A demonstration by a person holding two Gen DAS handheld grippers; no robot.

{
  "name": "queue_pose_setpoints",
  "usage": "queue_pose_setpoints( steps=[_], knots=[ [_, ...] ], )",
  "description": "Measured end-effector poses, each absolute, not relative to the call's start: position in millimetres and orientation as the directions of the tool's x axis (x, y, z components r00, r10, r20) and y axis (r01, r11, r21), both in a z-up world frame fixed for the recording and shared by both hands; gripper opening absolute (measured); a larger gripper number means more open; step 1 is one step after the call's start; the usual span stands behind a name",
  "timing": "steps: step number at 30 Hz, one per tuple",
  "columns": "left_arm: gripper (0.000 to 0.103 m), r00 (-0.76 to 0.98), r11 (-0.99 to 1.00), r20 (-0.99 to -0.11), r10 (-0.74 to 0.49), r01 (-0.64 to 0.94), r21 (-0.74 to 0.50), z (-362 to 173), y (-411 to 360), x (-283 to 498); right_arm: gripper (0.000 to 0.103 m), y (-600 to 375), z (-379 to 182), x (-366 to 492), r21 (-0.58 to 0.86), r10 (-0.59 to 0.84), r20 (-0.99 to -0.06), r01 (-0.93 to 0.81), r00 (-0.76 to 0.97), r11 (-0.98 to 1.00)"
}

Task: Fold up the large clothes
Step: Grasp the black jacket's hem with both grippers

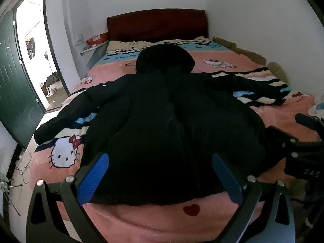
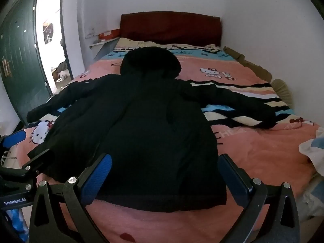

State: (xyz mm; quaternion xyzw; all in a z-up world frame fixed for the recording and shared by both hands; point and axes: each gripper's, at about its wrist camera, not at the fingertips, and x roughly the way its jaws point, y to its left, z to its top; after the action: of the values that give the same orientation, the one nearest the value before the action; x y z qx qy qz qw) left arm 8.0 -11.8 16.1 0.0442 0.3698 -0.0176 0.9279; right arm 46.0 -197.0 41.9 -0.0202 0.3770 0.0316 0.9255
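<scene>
Black coat [image 1: 162,111]: so dark that seams, zip and pockets cannot be told.
White cloth [image 2: 312,151]: cut off at the right edge of the frame.
Doorway [image 1: 34,46]: overexposed at upper left; things beyond are too blurred to identify.

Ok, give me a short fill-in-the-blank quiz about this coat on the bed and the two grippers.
1. The black coat lies spread on the bed with both sleeves stretched ____.
2. Its hood points toward the dark red ____.
3. The left hand-held gripper and the right hand-held gripper both have their jaws ____.

Missing words: out; headboard; open
</scene>
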Motion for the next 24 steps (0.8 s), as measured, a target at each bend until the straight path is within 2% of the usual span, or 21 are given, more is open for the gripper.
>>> queue_pose_setpoints(
  steps=[24],
  knots=[
    [0.103, 0.725, 0.997, -0.686, 0.062, -0.012, 0.078, 18.5, 13.4, 26.3, 0.103, -199.7, 39.2, 65.4, -0.005, 0.05, -0.697, -0.074, 0.716, 0.997]
  ],
)
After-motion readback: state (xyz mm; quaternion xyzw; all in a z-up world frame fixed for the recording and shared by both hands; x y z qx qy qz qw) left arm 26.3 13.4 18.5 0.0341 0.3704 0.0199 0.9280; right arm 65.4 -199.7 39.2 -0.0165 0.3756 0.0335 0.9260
